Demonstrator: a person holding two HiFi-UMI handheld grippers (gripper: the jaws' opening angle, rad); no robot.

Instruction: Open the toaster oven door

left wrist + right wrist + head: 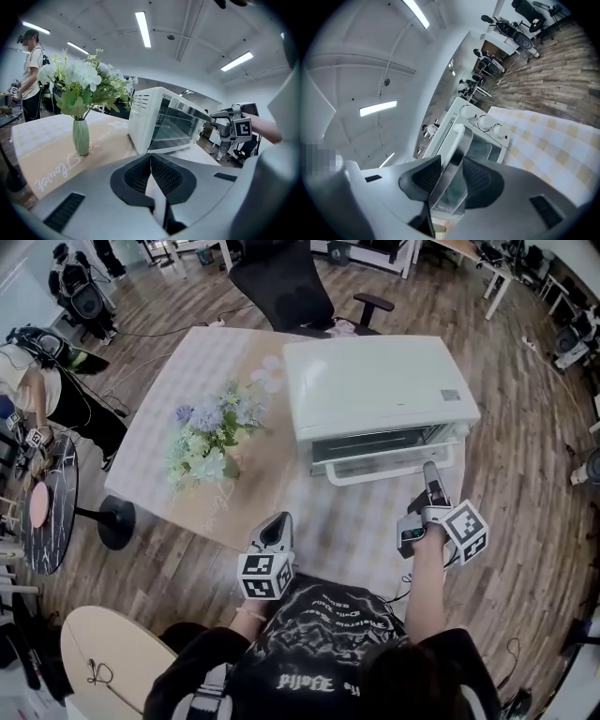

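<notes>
While the pale checked tablecloth [178, 371] lies flat, a slim green vase [80, 136] of white and lilac flowers [208, 442] stands at left. The left gripper [278, 523] sits at the table's near edge, its ribbed black pads [140, 176] pressed together on nothing. At right stands the boxy white toaster oven [375, 390], its glass door [174, 126] tilted ajar. The right gripper [450, 171] pinches the door's shiny metal bar handle [458, 147].

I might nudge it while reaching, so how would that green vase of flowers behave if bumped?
Probably tips easily: the vase is slim and upright under a much wider bouquet. It looks glazed, so perhaps slippery and breakable.
</notes>
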